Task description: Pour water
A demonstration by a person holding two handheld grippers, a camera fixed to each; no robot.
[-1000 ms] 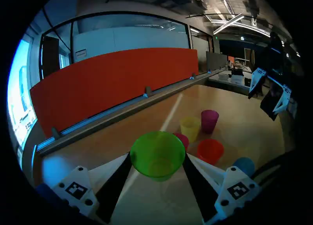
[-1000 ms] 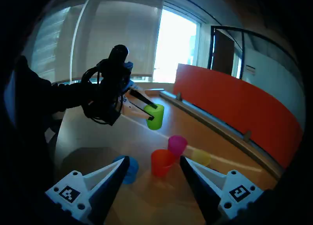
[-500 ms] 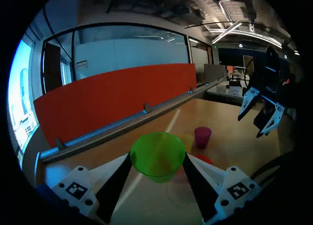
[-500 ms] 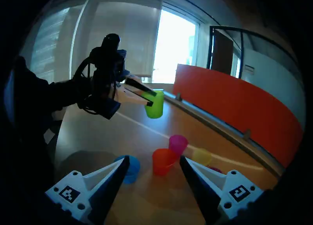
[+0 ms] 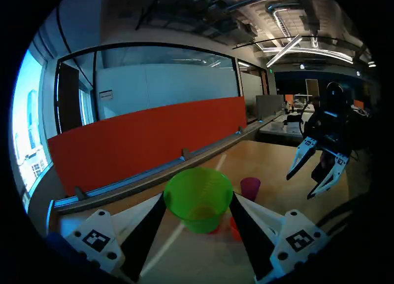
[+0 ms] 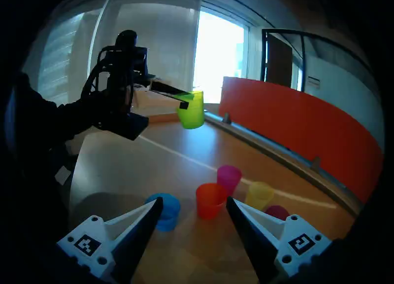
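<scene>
We see a wooden table (image 6: 111, 158) bearing a blue cup (image 6: 165, 211), an orange cup (image 6: 211, 200), a magenta cup (image 6: 229, 178), a yellow cup (image 6: 260, 194) and a dark pink cup (image 6: 277, 212), all near one another; a pale stripe (image 6: 170, 154) crosses the top.

Orange cup (image 5: 234, 229) (mostly) behind green cup (image 5: 198, 205)

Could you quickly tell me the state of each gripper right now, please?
Left gripper: closed, holding the green cup.
Right gripper: open, holding nothing.
</scene>
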